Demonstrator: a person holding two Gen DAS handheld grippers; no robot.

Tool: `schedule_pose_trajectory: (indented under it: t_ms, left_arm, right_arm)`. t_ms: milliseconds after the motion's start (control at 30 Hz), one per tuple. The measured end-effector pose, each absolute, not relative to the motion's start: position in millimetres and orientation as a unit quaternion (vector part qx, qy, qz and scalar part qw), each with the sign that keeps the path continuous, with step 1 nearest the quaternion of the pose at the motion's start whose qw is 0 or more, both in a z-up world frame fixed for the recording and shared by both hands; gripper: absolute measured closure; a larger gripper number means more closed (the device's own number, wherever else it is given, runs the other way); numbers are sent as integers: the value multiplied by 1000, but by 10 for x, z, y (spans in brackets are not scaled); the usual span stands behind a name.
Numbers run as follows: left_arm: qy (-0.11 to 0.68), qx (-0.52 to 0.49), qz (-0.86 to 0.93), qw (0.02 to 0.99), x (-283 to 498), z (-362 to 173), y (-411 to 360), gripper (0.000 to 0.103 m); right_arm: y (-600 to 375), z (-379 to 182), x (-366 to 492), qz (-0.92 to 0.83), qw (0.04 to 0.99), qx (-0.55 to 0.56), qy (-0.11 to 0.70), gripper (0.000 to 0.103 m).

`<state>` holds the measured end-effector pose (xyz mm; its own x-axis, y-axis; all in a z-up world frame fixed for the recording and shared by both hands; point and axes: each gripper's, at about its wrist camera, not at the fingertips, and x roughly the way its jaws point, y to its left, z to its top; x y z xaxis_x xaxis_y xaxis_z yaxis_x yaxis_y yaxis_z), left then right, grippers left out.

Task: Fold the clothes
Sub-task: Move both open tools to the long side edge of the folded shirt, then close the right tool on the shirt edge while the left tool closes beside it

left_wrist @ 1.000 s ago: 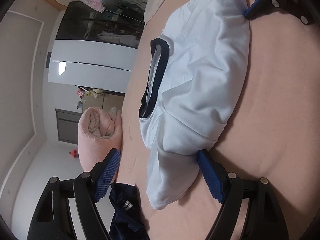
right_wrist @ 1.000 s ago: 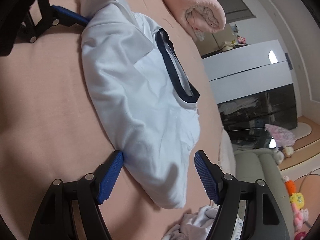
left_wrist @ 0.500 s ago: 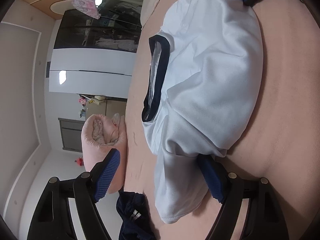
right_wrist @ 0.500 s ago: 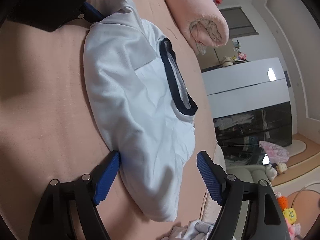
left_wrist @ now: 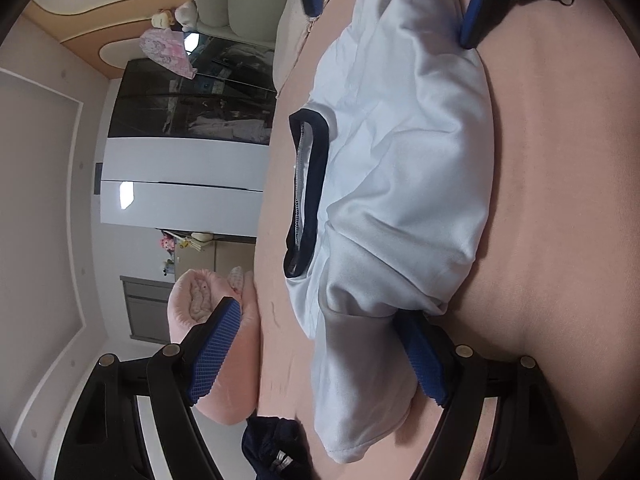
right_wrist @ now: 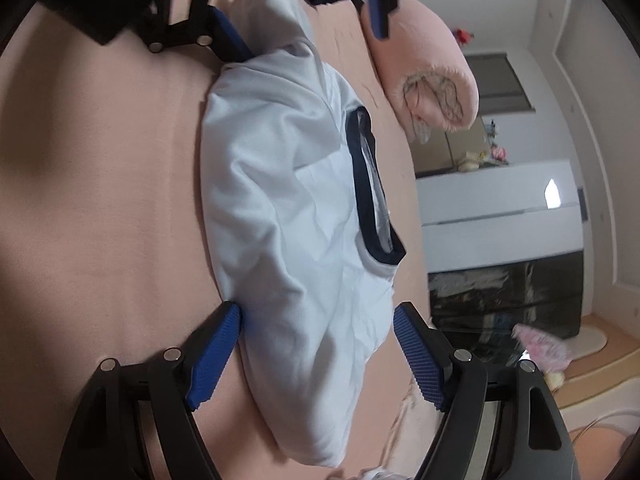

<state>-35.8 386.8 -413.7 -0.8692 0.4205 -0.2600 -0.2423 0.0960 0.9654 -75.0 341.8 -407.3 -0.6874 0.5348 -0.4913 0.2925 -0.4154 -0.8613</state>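
A white T-shirt (left_wrist: 400, 184) with a navy collar (left_wrist: 308, 192) lies bunched in a folded bundle on the pink bed (left_wrist: 560, 240). My left gripper (left_wrist: 318, 354) is open and straddles one end of it, its right finger tucked at the shirt's edge. At the other end, my right gripper (right_wrist: 316, 356) is open around the T-shirt (right_wrist: 280, 208), one finger on each side. Each view shows the opposite gripper at its top: the right gripper (left_wrist: 390, 2) and the left gripper (right_wrist: 304, 24). The collar (right_wrist: 372, 184) faces the bed's far edge.
A rolled pink blanket (right_wrist: 432, 76) lies on the bed past the collar side, also behind my left finger (left_wrist: 188, 312). A dark navy garment (left_wrist: 272, 448) sits by the left gripper. A white cloth (right_wrist: 376, 474) peeks in near the right gripper. A wardrobe (left_wrist: 184, 184) stands beyond the bed.
The two grippers have come closer together along the shirt, and the shirt has bunched up between them. Both stay open.
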Motion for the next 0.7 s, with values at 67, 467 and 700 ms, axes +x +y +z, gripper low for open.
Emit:
schedule_pose_trajectory:
  t_ms: [67, 467, 700]
  left_arm:
    - [711, 79, 656, 241, -312, -4165, 3865, 24]
    - [722, 65, 633, 271, -74, -4065, 3715, 24]
    - [716, 86, 629, 293, 61, -4083, 3696, 24]
  right_arm:
    - [3455, -4076, -750, 758, 79, -397, -511, 26]
    - [3315, -4345, -595, 757, 56, -409, -506, 94]
    - [3392, -4244, -601, 769, 37, -409, -489, 94]
